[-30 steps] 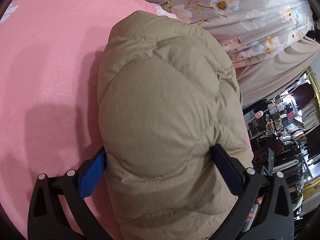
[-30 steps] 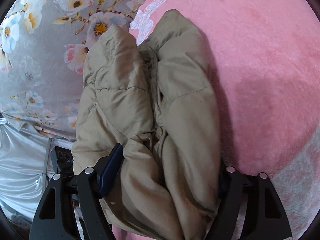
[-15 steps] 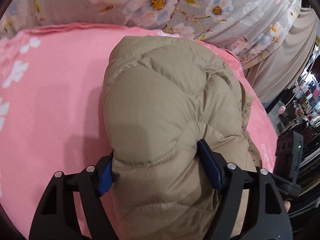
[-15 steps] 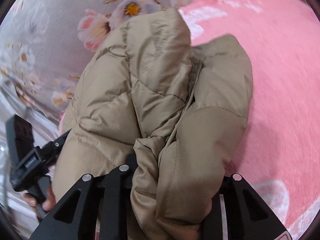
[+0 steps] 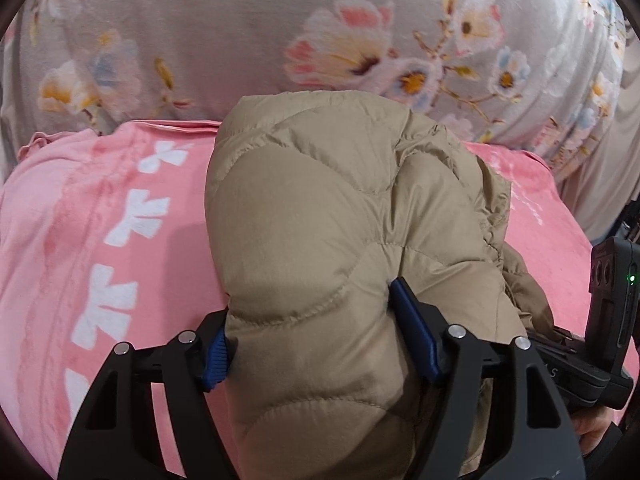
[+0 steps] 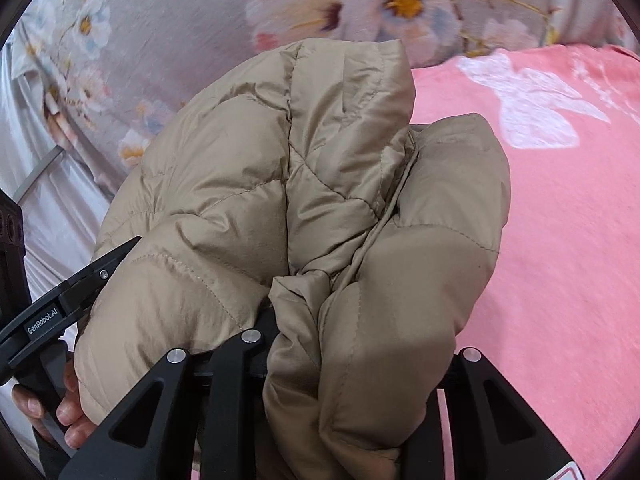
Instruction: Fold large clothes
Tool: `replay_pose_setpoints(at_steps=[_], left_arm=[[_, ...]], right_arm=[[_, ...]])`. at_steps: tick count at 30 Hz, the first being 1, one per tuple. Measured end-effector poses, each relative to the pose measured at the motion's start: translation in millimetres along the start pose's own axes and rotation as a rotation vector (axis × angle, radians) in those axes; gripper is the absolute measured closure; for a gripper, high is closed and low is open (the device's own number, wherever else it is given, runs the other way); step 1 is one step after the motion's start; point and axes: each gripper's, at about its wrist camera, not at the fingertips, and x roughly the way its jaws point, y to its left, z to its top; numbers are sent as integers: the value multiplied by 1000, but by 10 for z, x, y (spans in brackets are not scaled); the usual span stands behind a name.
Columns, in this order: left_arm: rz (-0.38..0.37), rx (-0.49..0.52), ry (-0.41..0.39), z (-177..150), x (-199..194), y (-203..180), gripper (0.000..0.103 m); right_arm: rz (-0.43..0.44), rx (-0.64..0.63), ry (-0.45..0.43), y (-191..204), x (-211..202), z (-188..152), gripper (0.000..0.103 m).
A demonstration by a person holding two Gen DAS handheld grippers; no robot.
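Gripping the puffy, quilted tan jacket (image 5: 320,240) at frame centre, my left gripper (image 5: 308,332) has blue pads sunk into smooth padding; my right gripper (image 6: 352,344) pinches a bunched fold, fingertips buried. Fuzzy pink blanket (image 5: 100,240) lies beneath, jacket bottom cut off.

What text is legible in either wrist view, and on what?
"GenRobot.AI": white label on the black body of the left claw, seen at the left edge of the right wrist view.
"S": a single pale letter on the black body of the right claw, in the left wrist view; the rest is hidden.
Nothing readable on the tan puffer jacket.
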Motion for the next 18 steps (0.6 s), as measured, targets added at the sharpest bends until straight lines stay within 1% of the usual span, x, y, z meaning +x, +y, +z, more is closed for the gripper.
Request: replay_pose_setpoints(at_steps=[4, 9, 18], left_arm=[[40, -20, -26, 59, 67, 301, 34], [56, -49, -37, 98, 210, 625, 34], [56, -64, -58, 101, 435, 905, 34]], right_arm=[[4, -36, 11, 242, 293, 118, 77], [-10, -82, 22, 431, 545, 189, 77], [-36, -125, 30, 595, 853, 304, 77]])
